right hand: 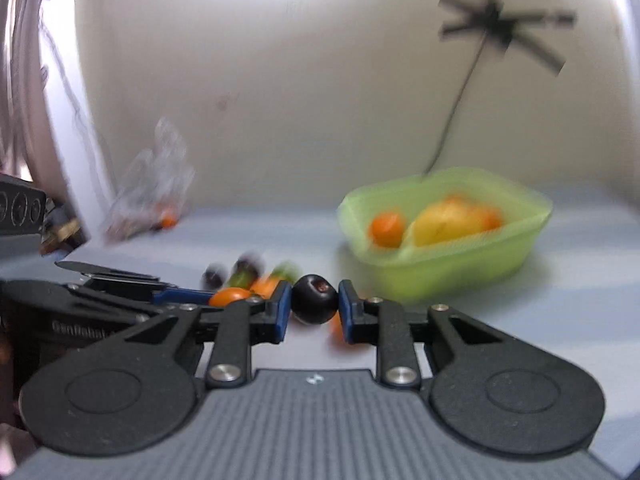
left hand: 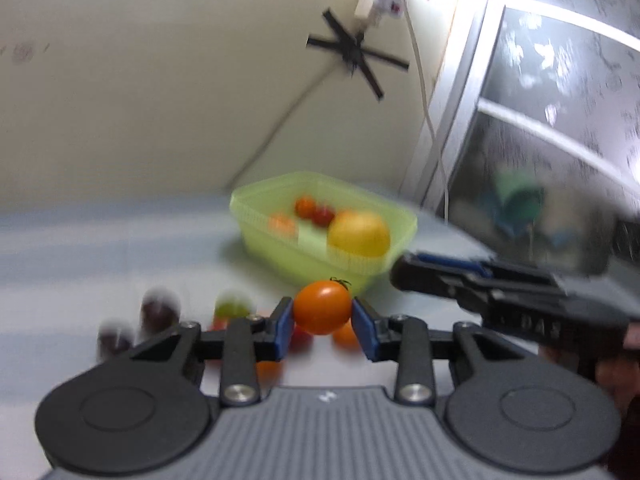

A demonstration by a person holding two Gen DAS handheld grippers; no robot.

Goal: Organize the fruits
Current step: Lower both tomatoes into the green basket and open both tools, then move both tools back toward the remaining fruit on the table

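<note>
The left gripper (left hand: 322, 322) pinches a round orange cherry tomato (left hand: 322, 307) between its fingers; the right gripper (right hand: 313, 309) grips a dark purple grape (right hand: 314, 299). The translucent green plastic basket (left hand: 352, 266) sits at one o'clock on the counter (left hand: 100, 248).

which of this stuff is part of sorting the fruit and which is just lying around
Part of the job:
- orange tomato in the left gripper
- dark fruit in the right gripper
- green basket with fruit already in it
- loose fruits on the table

Just lying about:
- clear plastic bag
- white cable
- black tape on the wall
</note>
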